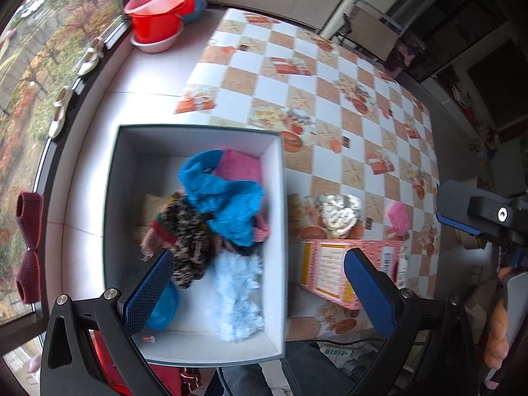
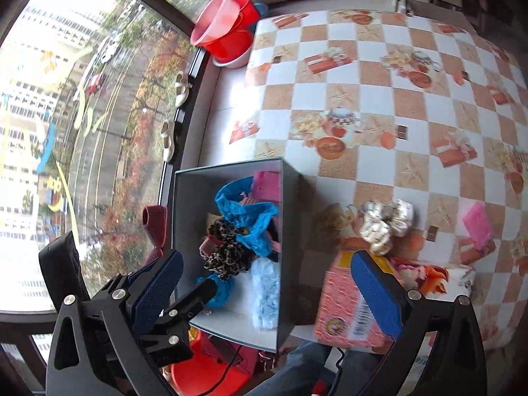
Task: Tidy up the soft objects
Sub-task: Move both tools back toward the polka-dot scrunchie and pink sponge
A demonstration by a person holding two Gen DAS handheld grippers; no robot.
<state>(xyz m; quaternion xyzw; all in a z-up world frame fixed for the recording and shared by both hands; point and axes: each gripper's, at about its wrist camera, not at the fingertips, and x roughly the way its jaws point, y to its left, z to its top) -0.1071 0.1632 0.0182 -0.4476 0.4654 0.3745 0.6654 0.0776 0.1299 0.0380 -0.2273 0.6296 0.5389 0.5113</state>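
A grey box (image 1: pixel 281 198) (image 2: pixel 290 217) at the table's left edge holds soft things: a blue cloth (image 1: pixel 227 194) (image 2: pixel 250 214), a leopard-print scrunchie (image 1: pixel 188 234) (image 2: pixel 227 254), a pale blue fluffy piece (image 1: pixel 237 293) (image 2: pixel 265 293) and a pink cloth (image 1: pixel 239 165) (image 2: pixel 267 184). A cream scrunchie (image 1: pixel 340 213) (image 2: pixel 384 222) and a pink soft item (image 1: pixel 399 216) (image 2: pixel 478 224) lie on the table right of the box. My left gripper (image 1: pixel 257 283) is open and empty above the box. My right gripper (image 2: pixel 267 288) is open and empty above the box's near end.
A pink carton (image 1: pixel 346 269) (image 2: pixel 346 310) lies by the box on the checked tablecloth (image 1: pixel 330 99) (image 2: pixel 379 99). Red and pink basins (image 1: pixel 161 10) (image 2: pixel 227 29) stand on the window ledge, with pale shoes (image 1: pixel 61 112) (image 2: pixel 168 142) and a maroon bow (image 1: pixel 29 247) (image 2: pixel 156 227).
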